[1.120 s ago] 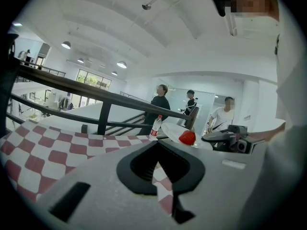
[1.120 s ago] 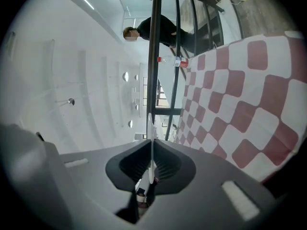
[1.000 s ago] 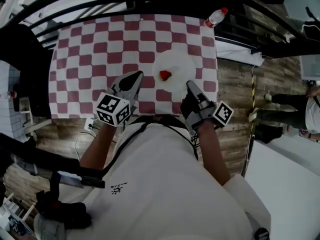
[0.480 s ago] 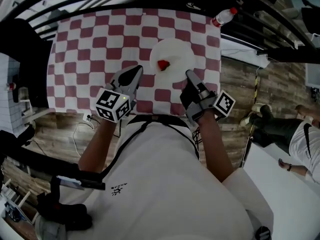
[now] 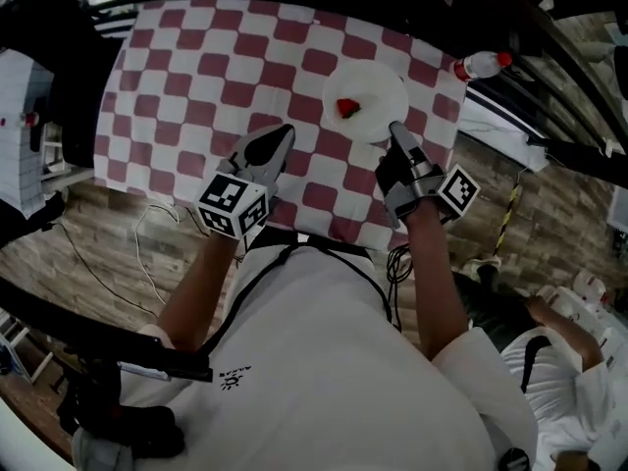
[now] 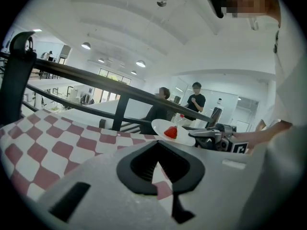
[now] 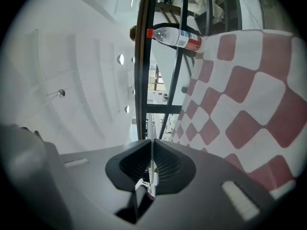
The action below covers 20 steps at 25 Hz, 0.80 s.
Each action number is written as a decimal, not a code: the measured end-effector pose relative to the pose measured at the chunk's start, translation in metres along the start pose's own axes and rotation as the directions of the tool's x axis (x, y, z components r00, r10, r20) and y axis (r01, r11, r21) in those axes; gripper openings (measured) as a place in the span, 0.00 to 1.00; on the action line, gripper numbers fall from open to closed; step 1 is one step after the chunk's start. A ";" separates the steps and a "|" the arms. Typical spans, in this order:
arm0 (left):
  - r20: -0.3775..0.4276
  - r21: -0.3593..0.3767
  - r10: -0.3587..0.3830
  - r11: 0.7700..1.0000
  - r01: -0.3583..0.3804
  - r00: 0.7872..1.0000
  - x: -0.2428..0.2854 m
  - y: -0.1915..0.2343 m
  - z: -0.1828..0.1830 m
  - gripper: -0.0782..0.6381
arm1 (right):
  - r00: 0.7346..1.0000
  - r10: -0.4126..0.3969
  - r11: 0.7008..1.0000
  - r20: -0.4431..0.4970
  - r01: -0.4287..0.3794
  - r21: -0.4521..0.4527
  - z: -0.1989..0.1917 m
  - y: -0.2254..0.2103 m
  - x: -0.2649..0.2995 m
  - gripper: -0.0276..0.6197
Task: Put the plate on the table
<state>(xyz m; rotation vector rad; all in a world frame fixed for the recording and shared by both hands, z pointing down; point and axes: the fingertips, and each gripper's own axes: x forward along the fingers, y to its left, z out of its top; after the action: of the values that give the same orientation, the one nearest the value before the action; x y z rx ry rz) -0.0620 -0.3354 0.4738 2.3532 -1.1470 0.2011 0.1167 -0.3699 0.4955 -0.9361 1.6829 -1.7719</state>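
Plate held at the right side of the table, seen from above. Nearest, the left gripper hangs over the checked table, its jaws closed together with nothing between them. Just to its right, the right gripper is clamped on the near rim of the white plate (in its own view the rim shows as a thin white line pinched between the jaws). The plate is over the right part of the cloth, probably a little above it; contact cannot be confirmed. A red piece of fruit sits left of the plate's centre.

Risks: a hold at one point on a thin rim lets the plate droop or swing, and any tilt could send the fruit sliding off. A release here leaves the plate near the table's right edge, where a nudge could tip it to the wooden floor.

Open room lies to the left and nearer on the cloth. Farther off, a bottle sits by the far right corner, and a dark railing bounds the far side.
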 end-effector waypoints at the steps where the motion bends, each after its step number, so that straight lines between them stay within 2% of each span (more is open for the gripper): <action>1: 0.002 0.000 0.010 1.000 -0.010 1.000 0.005 0.004 0.000 0.11 | 1.000 0.001 1.000 -0.006 -0.001 -0.003 0.007 -0.003 0.007 0.08; 9: 0.011 -0.013 0.045 0.999 -0.045 0.999 0.042 0.019 0.000 0.11 | 1.000 0.022 1.000 0.003 -0.022 0.009 0.055 -0.027 0.043 0.08; 20: 0.012 -0.025 0.053 0.998 -0.052 0.999 0.079 0.026 -0.004 0.11 | 1.000 -0.007 1.000 0.028 0.007 0.000 0.107 -0.080 0.071 0.08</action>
<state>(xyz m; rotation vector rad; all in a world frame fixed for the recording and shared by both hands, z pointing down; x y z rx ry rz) -0.0315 -0.4012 0.5145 2.3080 -1.2114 0.1903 0.1619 -0.4848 0.5835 -0.9633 1.6646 -1.7553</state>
